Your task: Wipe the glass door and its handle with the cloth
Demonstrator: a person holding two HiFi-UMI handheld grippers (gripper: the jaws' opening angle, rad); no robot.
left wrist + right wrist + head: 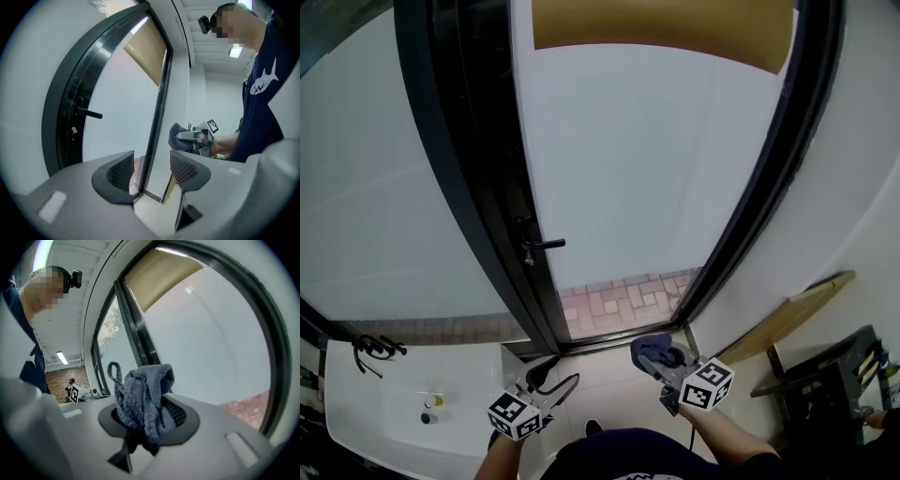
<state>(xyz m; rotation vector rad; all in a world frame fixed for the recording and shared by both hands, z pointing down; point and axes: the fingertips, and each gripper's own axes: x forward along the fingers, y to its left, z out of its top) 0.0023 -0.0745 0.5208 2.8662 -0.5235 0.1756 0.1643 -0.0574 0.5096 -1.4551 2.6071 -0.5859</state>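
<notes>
Closest to the head camera, the left gripper (551, 377) hung low before the glass door (647, 159), its jaws apart with nothing between them. Beside it, the right gripper (664, 364) had its jaws closed on the cloth (143, 401), a grey-blue bunch standing up out of them with a loose loop at the top. That cloth was down near the floor (609, 375), apart from the glass and well below the handle (542, 245). Judging by this, wiping was not under way. Both pane and handle were left to do, and no wiped patch showed. The handle was a dark lever whose long axis ran level, its free end pointing from the black frame (483, 187) out across the glass.
</notes>
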